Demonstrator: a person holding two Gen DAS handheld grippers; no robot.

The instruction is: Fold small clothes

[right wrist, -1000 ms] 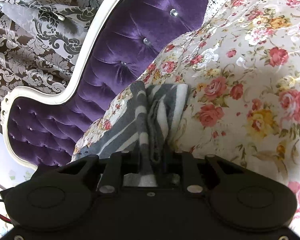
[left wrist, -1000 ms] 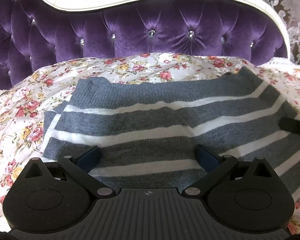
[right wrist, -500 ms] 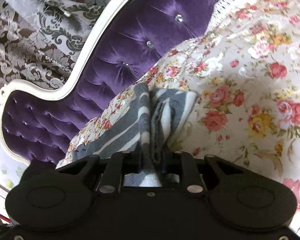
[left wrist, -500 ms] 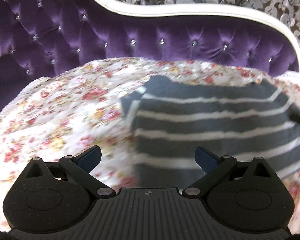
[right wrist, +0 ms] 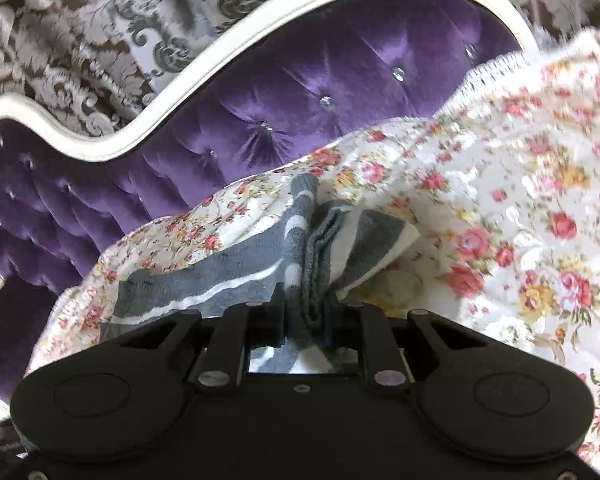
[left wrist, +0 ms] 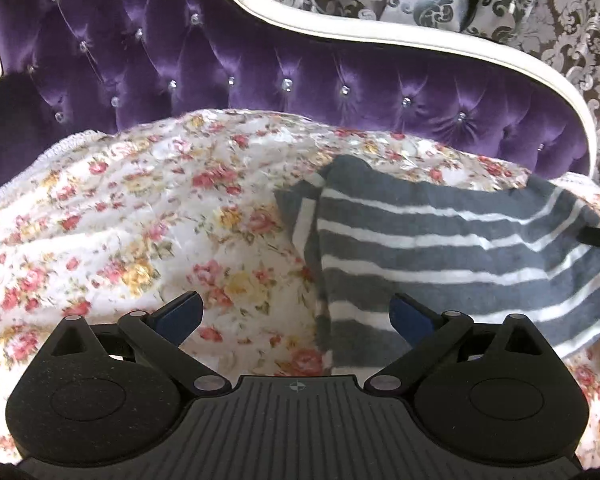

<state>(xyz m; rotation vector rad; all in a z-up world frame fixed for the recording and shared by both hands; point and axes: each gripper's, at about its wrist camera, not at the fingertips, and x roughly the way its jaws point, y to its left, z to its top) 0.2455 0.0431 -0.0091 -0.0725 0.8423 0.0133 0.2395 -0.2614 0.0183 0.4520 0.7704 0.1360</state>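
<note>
Grey white-striped garment (left wrist: 452, 248), rose-floral white bedspread (left wrist: 140, 216), purple tufted headboard (left wrist: 260, 72) with white trim.

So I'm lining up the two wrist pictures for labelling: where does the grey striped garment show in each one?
Left wrist view: the grey striped garment lies right of centre on the floral cover, spreading to the right edge.
Right wrist view: it sits at centre, bunched and clamped by the right gripper, trailing off to the lower left.
Shared landmark: the purple tufted sofa back with its white trim, behind the garment in both.
</note>
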